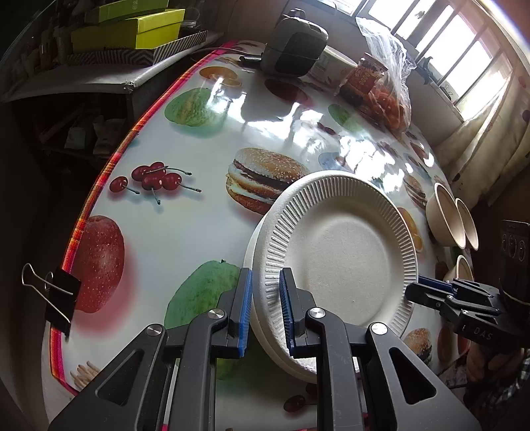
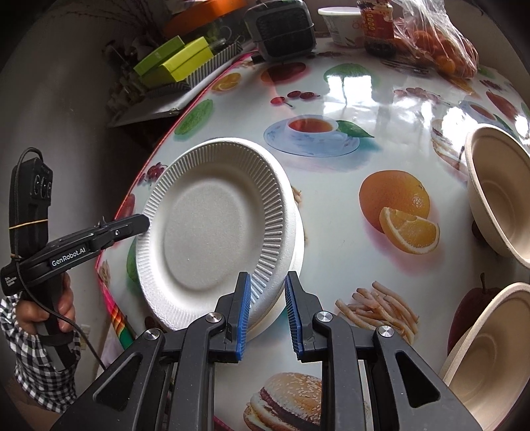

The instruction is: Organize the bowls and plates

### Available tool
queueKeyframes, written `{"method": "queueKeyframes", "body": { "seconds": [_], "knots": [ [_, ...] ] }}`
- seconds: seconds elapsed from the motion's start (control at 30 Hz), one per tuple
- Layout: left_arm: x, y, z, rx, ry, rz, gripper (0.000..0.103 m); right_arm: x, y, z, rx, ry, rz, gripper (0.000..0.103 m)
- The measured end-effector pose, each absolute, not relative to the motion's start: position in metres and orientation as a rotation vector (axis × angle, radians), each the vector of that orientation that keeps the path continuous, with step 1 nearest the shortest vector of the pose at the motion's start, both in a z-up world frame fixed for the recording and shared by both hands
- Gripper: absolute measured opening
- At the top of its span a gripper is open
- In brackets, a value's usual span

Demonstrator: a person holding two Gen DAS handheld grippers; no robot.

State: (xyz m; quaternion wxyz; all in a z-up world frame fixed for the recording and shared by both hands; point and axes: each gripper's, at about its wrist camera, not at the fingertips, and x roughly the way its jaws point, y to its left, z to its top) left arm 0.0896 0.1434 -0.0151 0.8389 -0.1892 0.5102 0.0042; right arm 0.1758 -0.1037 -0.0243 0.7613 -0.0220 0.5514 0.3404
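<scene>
A white ribbed paper plate lies on top of another plate on the fruit-print table; it also shows in the right wrist view. My left gripper has its blue pads around the rim of the plate stack, with a small gap on the left pad. My right gripper is open at the stack's near edge, and shows at the plate's far side in the left wrist view. Several beige paper bowls stand to the right.
A black speaker-like box, a jar and a bag of oranges stand at the table's far end. A binder clip grips the table's left edge. Yellow-green boxes sit on a shelf beyond.
</scene>
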Motion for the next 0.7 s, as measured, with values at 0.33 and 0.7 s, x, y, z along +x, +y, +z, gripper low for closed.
{"method": "queueKeyframes", "body": {
  "seconds": [0.33,0.7],
  "knots": [
    [0.0888,0.1426,-0.0180,-0.398,1.086,0.006,0.017,0.1735,-0.1034,-0.0261,-0.058,1.197,0.733,0.022],
    [0.0898,0.1419,-0.0192,-0.404,1.092,0.009,0.017,0.1733,-0.1035,-0.0265,-0.059,1.196,0.731,0.022]
  ]
}}
